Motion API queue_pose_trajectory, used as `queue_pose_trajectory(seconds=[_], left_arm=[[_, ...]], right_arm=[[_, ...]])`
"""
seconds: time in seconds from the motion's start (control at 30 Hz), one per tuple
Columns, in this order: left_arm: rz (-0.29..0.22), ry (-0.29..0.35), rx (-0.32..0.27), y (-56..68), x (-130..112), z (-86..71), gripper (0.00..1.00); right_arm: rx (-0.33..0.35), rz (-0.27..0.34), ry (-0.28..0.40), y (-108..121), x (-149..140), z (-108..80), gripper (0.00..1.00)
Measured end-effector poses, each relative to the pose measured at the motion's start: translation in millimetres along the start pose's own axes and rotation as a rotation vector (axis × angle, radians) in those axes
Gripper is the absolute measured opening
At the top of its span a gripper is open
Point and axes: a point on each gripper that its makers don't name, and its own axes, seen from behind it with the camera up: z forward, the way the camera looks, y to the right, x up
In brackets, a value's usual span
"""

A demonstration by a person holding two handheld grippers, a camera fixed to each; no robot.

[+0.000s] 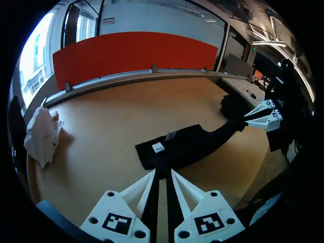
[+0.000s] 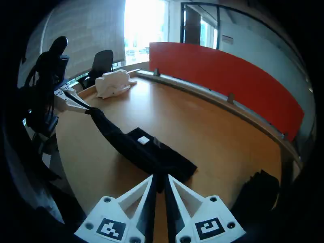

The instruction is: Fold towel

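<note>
Left gripper (image 1: 162,175) and right gripper (image 2: 160,179): jaws are pinching opposite ends of the black cloth towel (image 1: 190,141) across the wooden tabletop (image 1: 121,109) (fold starting); next move is probably bringing the ends together.

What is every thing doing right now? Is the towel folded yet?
towel: not folded yet, pulled long between both grippers, middle lying on the table.
left gripper: fingers shut on one end of it.
right gripper: fingers shut on the other end.
white cloth: crumpled, near the table's edge.
dark pile: heaped on the table's far side.
</note>
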Motion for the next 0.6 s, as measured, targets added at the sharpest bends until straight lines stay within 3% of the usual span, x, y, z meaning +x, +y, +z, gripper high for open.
queue_pose_trajectory(seconds=[0.6], left_arm=[[0.007,-0.009,0.002,0.4,-5,9.2,0.11]], right_arm=[[0.009,-0.010,-0.030,1,-12,5.7,0.12]])
